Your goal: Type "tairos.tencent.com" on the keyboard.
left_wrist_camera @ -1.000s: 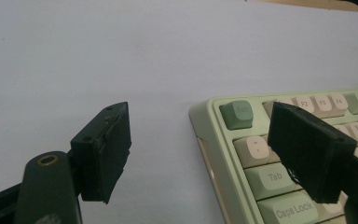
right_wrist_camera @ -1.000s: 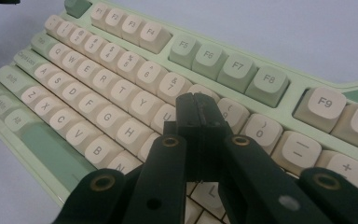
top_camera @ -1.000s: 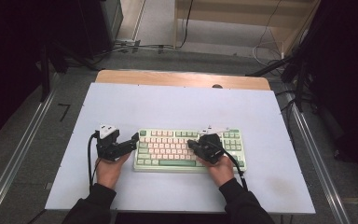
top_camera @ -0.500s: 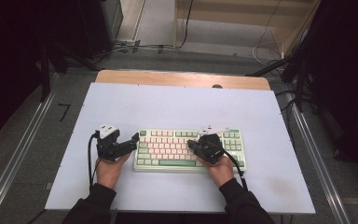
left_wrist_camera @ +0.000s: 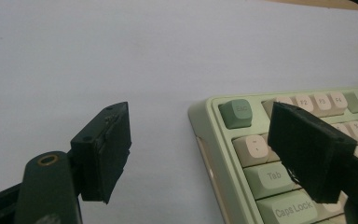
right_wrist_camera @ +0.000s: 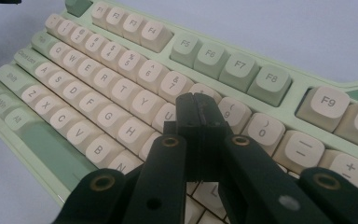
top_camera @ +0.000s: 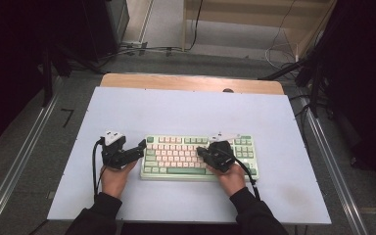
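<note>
Lying with its long axis across the table (top_camera: 127, 107), the keyboard (top_camera: 176, 171) is straddled at its left end by the gaping left gripper (left_wrist_camera: 200, 154), while the clenched, empty right gripper (right_wrist_camera: 198, 114) is poised over the mid-row keys.

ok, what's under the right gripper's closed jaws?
The right gripper hangs shut over the keyboard, its tip above the number and letter rows near U and 9. The keys directly beneath are covered.

The keyboard (right_wrist_camera: 121, 88) is showing smooth matt plastic keycaps, lying on a smooth, matt pale worktop (top_camera: 186, 110) edged in wood.
</note>
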Available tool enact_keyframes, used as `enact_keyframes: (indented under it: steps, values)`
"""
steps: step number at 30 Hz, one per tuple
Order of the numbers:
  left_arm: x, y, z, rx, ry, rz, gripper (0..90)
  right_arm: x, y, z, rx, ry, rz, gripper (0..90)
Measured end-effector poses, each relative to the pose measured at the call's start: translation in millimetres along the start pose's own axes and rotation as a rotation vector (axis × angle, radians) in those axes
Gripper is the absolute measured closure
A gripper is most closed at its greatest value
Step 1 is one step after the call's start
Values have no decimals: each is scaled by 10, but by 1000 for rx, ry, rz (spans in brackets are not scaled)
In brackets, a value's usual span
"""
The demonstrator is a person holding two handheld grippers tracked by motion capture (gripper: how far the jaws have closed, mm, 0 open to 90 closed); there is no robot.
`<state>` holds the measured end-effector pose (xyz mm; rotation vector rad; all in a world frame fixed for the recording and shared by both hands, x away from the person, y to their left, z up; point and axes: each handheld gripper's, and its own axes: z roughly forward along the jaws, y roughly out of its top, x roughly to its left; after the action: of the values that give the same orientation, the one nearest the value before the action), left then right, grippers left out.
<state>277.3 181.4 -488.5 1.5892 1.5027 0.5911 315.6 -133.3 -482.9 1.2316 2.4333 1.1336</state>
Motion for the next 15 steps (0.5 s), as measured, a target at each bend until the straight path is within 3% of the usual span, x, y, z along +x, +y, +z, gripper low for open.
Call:
enact_keyframes:
  steps: [15]
  values:
    - [-2,0,-2,0,-2,3,222,-17,-24,26,3,1,2,871]
